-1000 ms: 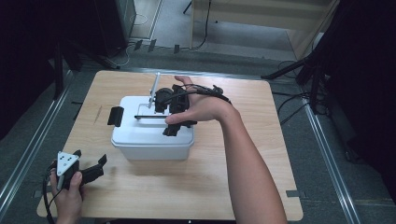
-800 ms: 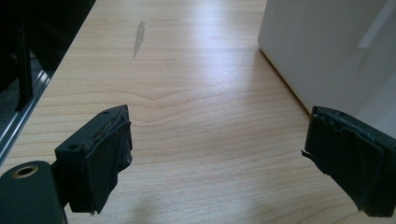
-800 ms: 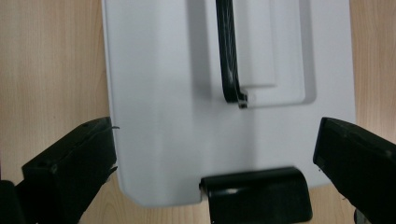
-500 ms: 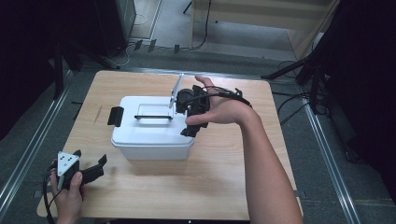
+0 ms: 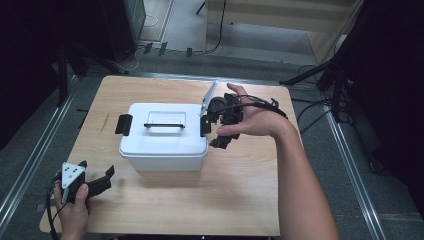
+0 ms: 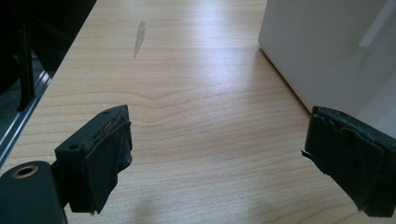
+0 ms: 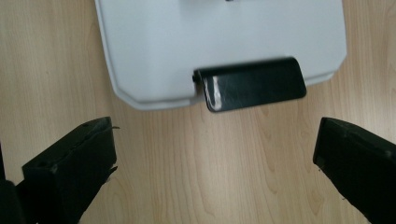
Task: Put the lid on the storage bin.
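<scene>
A white lidded box [image 5: 162, 137] stands on the wooden table [image 5: 240, 190], with a black carry handle [image 5: 164, 125] on its lid and a black latch at each end. The left latch [image 5: 123, 124] hangs outward. My right gripper [image 5: 220, 131] hovers open just off the box's right end. In the right gripper view it [image 7: 215, 172] looks down on the right latch [image 7: 252, 88], which lies ahead of the wide-apart jaws, untouched. My left gripper [image 5: 97, 172] rests open near the table's front left corner. In its own view it [image 6: 219, 168] holds nothing, with the box wall [image 6: 327, 46] to its right.
Metal floor rails [image 5: 30, 160] run along both sides of the table. Dark stands and cables [image 5: 320, 75] sit beyond the far right corner. Bare wood stretches in front of the box.
My right gripper has slid from above the lid's handle rightward to just off the box's right end. The left gripper has stayed put.
</scene>
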